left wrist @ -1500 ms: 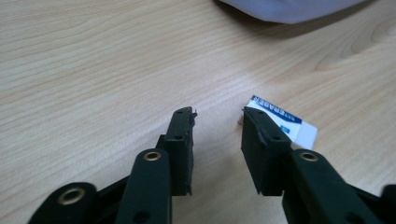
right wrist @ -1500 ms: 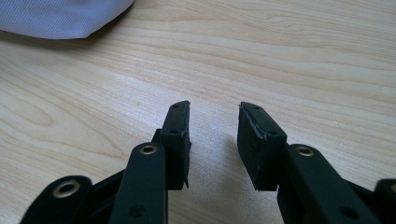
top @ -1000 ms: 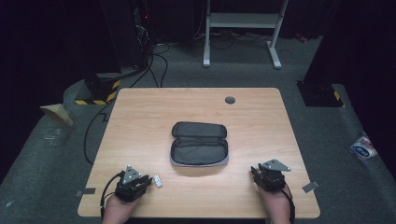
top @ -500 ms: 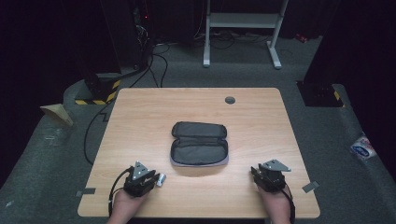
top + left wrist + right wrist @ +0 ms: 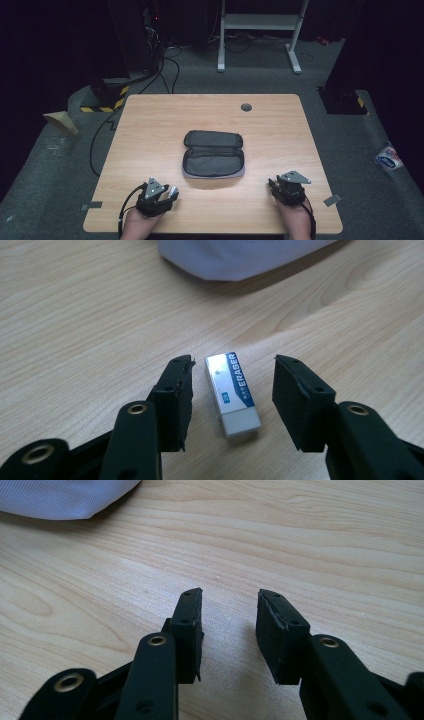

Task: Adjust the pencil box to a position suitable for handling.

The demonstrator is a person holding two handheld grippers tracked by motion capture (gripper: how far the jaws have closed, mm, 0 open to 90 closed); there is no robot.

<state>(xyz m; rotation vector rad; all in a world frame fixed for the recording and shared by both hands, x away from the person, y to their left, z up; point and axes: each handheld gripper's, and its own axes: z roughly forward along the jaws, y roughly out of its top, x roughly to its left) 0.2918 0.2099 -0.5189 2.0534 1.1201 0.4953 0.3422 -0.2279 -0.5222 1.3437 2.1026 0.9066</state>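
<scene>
A white eraser (image 5: pixel 232 392) with a blue label lies flat on the wooden table (image 5: pixel 150 130), near its front left. My left gripper (image 5: pixel 234 363) straddles it. Its jaws have just been opening, and there is a gap on each side, so the pads (image 5: pixel 175 390) do not touch the eraser. From above, the left gripper (image 5: pixel 167 194) points right, toward the eraser (image 5: pixel 173 190). An open dark grey pencil case (image 5: pixel 214 155) lies at the table's middle. My right gripper (image 5: pixel 231 596) is open over bare wood at the front right (image 5: pixel 282 182), with nothing between its fingers.
The pale edge of the case shows at the top of both gripper views (image 5: pixel 240 257) (image 5: pixel 60 497). A round cable hole (image 5: pixel 246 107) sits near the far edge. Cables and a white frame stand on the floor beyond the table.
My left hand has shifted a little to the right and its jaws have opened, leaving the eraser lying on the table between them. The right gripper has kept still.
</scene>
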